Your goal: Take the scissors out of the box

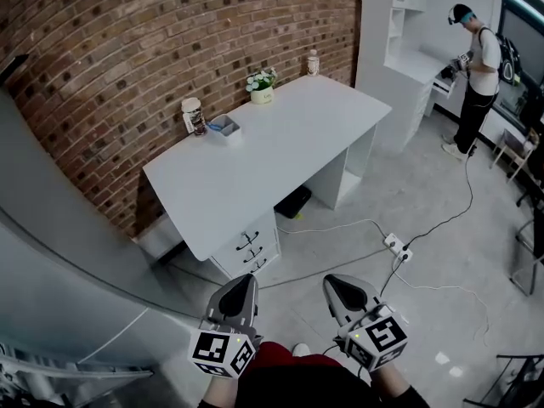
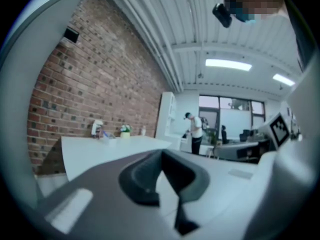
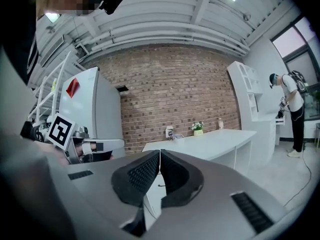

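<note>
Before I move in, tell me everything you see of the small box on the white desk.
The small pale open-topped box looks like a shallow rectangular tray with a bluish inside. It sits flat on the white desk at its far left end, near the brick wall, beside a brown cylindrical container with a white lid; whether they touch is unclear. Its contents are too small to make out.

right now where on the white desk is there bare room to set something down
The desk is bare across its front and middle, from the box out to the front edge and the right end. It is crowded only along the brick wall: cup, box, flower pot, bottle. On the floor nearby lie cables and a power strip.
</note>
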### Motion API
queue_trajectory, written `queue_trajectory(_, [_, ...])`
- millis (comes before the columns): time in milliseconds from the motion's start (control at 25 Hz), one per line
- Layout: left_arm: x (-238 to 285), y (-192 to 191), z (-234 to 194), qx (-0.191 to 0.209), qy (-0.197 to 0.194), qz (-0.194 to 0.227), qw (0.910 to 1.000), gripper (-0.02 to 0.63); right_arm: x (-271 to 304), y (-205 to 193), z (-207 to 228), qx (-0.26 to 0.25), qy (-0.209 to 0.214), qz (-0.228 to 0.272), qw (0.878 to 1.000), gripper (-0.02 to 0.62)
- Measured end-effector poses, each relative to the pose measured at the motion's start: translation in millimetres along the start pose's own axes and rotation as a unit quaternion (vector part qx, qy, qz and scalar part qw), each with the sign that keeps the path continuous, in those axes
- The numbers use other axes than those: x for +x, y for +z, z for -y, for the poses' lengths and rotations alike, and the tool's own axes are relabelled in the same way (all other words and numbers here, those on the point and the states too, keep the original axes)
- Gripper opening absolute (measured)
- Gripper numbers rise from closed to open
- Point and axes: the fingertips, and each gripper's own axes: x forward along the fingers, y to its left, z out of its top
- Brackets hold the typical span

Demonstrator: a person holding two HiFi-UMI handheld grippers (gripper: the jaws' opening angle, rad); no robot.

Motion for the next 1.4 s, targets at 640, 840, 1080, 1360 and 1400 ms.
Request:
queue_trajectory(640, [51.1,5.4,-32.6,0.04,0.018,-0.018,0.9989,0.003,24.3,4.5,54.1,0.023,-0.04,0.0,0.999,0.009])
queue_trajectory(840, [85.2,5.7,-47.4,0.027,0.011,-0.02,0.9994,0.003,48.6,1.8,70.2,0.026,-0.04,-0.017,0.999,0.009])
queue_trajectory(1080, [123.8,0.1,-79.9,0.018,0.014,-0.033,0.9992,0.003,92.6,3.5,94.6,0.025,-0.042,-0.032,0.998,0.009])
queue_trajectory(1360, [170.2,1.8,-120.8,0.008,0.016,-0.043,0.9989,0.003,152.3,9.1,116.2,0.026,-0.036,-0.045,0.998,0.009])
queue_trajectory(1400, [175.9,1.7,-125.7,0.007,0.016,-0.045,0.9988,0.003,161.0,9.7,117.5,0.027,-0.033,-0.049,0.998,0.009])
